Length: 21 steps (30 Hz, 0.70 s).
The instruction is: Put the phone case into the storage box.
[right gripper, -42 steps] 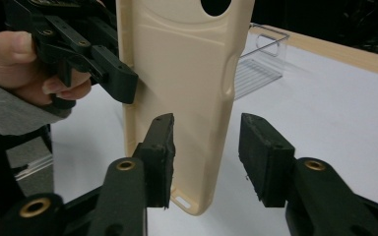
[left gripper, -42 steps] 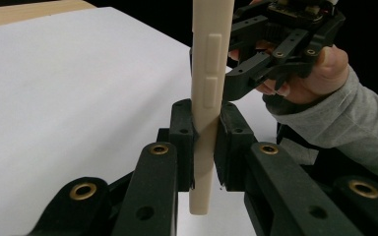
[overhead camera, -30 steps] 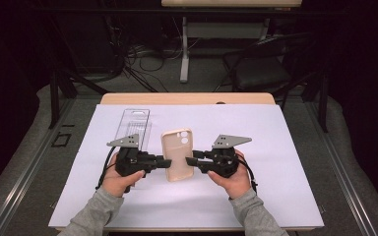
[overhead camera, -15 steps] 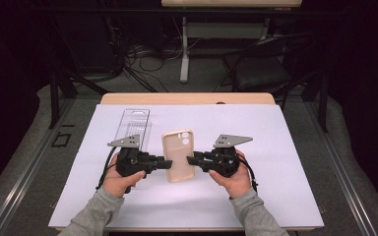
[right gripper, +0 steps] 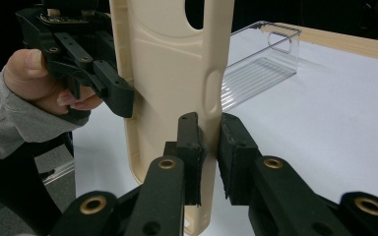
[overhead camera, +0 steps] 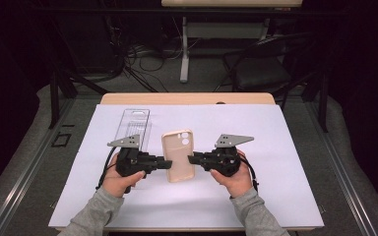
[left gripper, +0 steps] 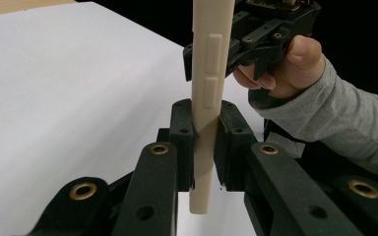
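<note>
A beige phone case (overhead camera: 178, 156) is held upright on its long edge just above the white sheet, with its camera cutout at the far end. My left gripper (overhead camera: 167, 163) is shut on the case's left rim; in the left gripper view the pads (left gripper: 183, 142) squeeze the thin edge of the case (left gripper: 209, 73). My right gripper (overhead camera: 192, 159) has just been closing on the opposite rim. In the right gripper view its pads (right gripper: 189, 147) press both sides of the case wall (right gripper: 172, 73). Each gripper faces the other across the case.
A clear plastic box (overhead camera: 134, 125) lies on the white sheet (overhead camera: 275, 147) behind the left hand, and appears in the right gripper view as the clear plastic box (right gripper: 263, 59). The wooden table edge (overhead camera: 187, 98) runs along the far side. Chairs and cables stand beyond.
</note>
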{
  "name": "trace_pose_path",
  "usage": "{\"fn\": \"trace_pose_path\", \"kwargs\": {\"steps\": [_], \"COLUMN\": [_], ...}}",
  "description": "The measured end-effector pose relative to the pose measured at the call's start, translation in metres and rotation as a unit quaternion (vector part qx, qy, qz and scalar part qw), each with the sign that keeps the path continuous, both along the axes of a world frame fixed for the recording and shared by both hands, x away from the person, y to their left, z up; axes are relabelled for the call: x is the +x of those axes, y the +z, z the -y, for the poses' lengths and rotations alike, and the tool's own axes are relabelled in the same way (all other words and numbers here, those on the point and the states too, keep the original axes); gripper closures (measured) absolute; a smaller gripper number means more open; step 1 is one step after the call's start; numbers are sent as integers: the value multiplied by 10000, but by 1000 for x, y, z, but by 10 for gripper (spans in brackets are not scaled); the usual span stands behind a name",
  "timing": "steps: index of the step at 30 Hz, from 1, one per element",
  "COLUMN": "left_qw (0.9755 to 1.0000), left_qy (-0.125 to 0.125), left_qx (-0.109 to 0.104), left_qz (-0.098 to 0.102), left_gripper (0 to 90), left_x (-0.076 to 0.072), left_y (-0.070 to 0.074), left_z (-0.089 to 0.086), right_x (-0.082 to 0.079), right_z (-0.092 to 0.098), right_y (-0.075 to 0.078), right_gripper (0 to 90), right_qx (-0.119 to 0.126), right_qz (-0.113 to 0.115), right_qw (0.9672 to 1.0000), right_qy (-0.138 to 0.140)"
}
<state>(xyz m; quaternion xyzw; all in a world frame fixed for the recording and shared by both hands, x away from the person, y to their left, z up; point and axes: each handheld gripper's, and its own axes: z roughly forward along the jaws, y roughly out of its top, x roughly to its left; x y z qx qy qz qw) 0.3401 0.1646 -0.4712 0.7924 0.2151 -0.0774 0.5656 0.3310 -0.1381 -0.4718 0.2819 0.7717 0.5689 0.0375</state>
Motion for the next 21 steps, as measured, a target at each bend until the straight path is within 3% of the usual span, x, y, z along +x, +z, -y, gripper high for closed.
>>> {"fn": "trace_pose_path", "kwargs": {"steps": [21], "left_qw": [10000], "left_qy": [-42], "left_qx": [23], "left_qz": [59], "left_gripper": [800], "left_x": [0], "left_y": [0], "left_z": [1], "right_x": [4], "right_z": [4], "right_y": [-3], "right_gripper": [816], "right_qx": [127], "right_qz": [-91], "right_qw": [9998], "right_qy": [159]}}
